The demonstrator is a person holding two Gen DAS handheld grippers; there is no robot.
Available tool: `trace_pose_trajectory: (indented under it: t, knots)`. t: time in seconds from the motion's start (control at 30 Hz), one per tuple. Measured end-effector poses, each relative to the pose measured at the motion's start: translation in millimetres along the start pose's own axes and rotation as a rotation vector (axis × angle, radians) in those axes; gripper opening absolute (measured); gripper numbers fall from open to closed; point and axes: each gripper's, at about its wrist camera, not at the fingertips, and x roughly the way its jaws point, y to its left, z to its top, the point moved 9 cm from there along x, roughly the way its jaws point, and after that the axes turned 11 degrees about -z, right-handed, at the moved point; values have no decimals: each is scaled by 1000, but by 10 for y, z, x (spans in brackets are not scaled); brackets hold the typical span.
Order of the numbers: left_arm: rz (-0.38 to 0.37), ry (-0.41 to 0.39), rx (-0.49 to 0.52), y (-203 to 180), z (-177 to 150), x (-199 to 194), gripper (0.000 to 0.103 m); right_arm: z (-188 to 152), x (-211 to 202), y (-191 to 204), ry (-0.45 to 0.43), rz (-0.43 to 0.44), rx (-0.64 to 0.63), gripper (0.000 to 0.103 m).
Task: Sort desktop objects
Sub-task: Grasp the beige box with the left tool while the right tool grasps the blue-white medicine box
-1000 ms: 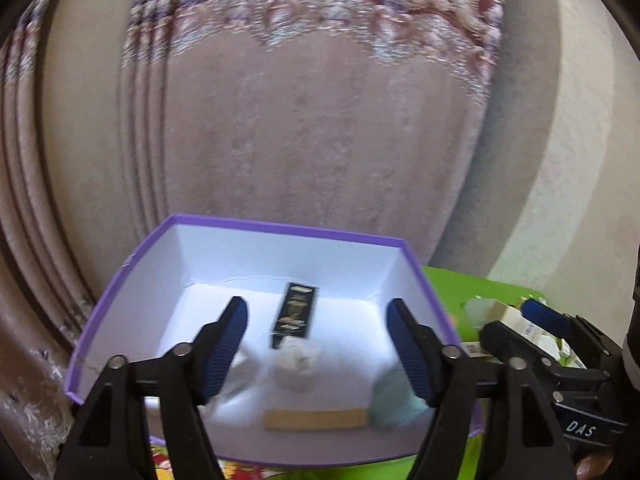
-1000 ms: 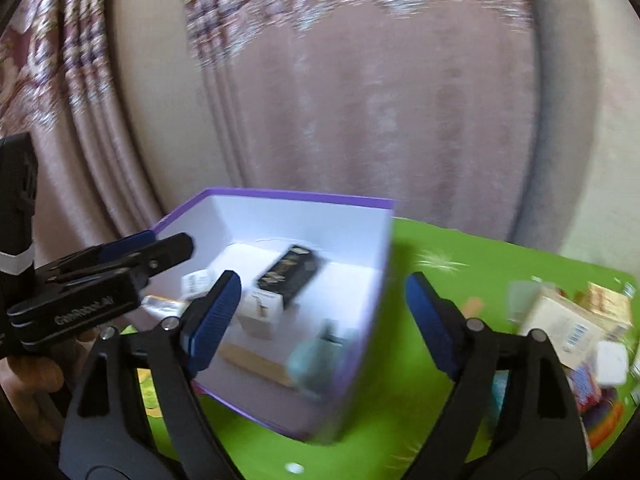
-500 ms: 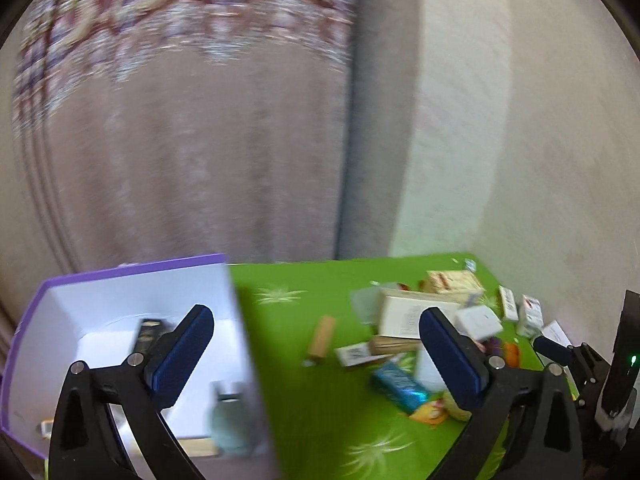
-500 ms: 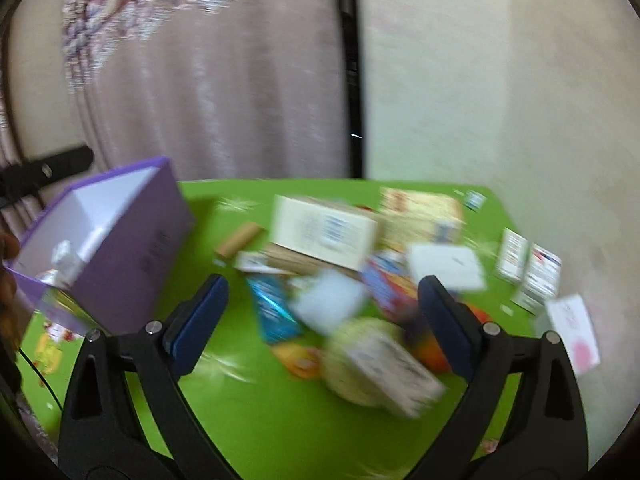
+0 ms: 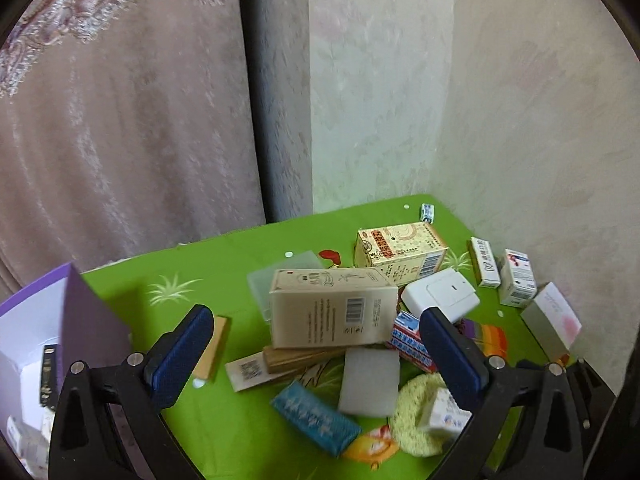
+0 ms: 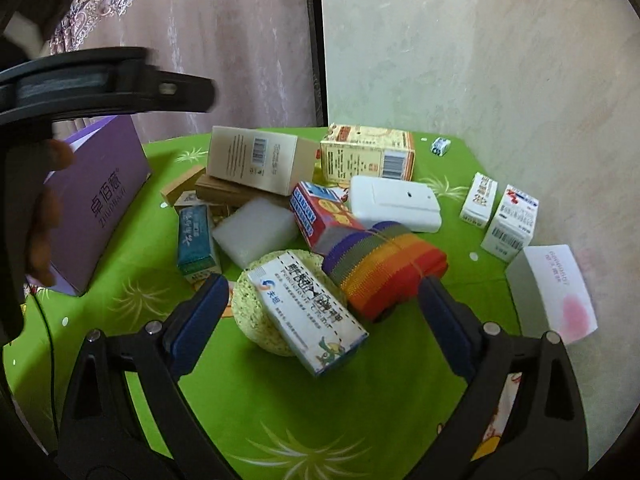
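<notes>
Green surface [image 6: 280, 420], both tongs hanging spread and empty over the clutter heaped toward its far right corner.
Right tongs [image 6: 322, 310] are framing the white medicine box [image 6: 306, 312]; left tongs [image 5: 314, 354] have just been widening; the purple box [image 6: 100, 200] is waiting at the left edge, so squaring up across the box's narrow sides looks wise.

I am seeing a worktop [image 6: 280, 420] covered in bright green with pale grass sprigs. A purple box [image 6: 96, 204] is showing a white inside. A knitted roll [image 6: 384, 268] is running in purple, olive, yellow, orange and red stripes. My hand-held gripper [image 6: 322, 316] is wearing blue pads on black.
</notes>
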Motion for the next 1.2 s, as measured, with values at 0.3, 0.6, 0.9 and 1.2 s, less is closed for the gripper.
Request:
trace_pose_trajectory:
  t: [0.3,0.6,0.9,1.2]
  knots:
    - [-6,41,16,-105,43,425,103,-33,95,51,9,13,-45,96]
    - [43,92,14,-63,13,711,103,-56,96,12,5,-58,-108,71]
    - [65,128,-4,13,-59,806,100,-131,38,-31,41,-8,-76,48]
    - [116,52,-3,45,15,427,100,-100,-78,35,48,40,-47,38]
